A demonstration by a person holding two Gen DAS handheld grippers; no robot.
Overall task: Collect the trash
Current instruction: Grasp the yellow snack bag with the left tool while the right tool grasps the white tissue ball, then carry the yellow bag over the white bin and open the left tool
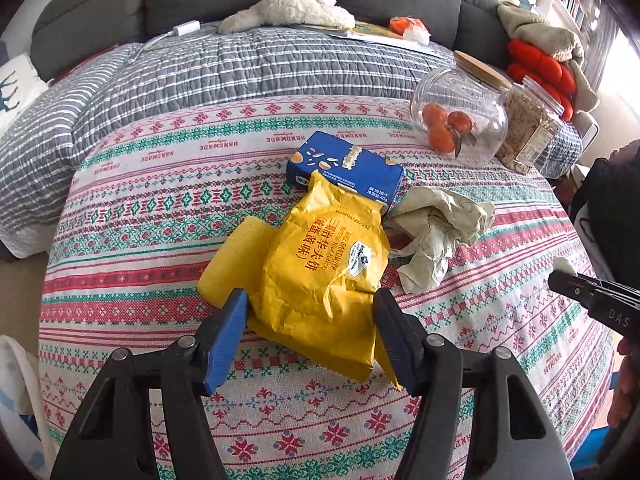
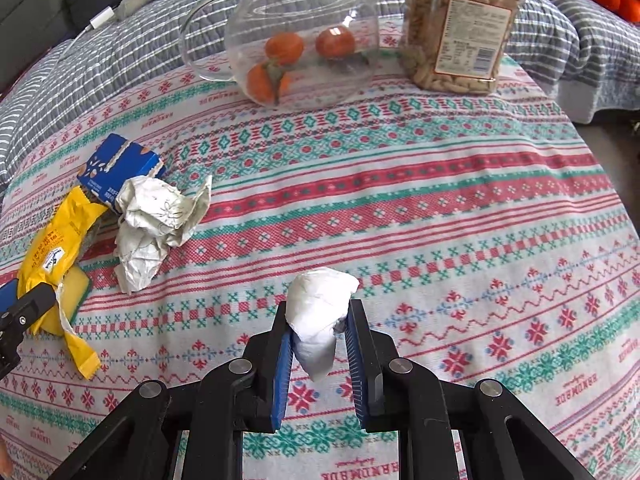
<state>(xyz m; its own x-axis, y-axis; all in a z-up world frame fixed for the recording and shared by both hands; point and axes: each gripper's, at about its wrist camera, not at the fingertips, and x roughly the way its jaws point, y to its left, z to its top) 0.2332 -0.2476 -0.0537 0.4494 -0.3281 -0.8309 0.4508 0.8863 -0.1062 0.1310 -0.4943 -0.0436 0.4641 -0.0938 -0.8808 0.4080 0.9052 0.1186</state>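
My left gripper (image 1: 310, 312) is open with its jaws on either side of a yellow snack wrapper (image 1: 324, 264) lying on the patterned tablecloth. A yellow sponge (image 1: 236, 256) lies under the wrapper's left side. Behind the wrapper are a blue carton (image 1: 344, 168) and a crumpled paper (image 1: 436, 232). My right gripper (image 2: 320, 320) is shut on a white tissue wad (image 2: 320, 312), held above the cloth. In the right wrist view the wrapper (image 2: 52, 248), carton (image 2: 120, 168) and crumpled paper (image 2: 156, 216) lie at the left.
A glass jar with oranges (image 1: 460, 116) and a clear jar of dry snacks (image 1: 528, 132) stand at the table's far right; they also show in the right wrist view as the glass jar (image 2: 304, 36) and snack jar (image 2: 460, 24). A sofa with a striped quilt (image 1: 200, 68) lies behind.
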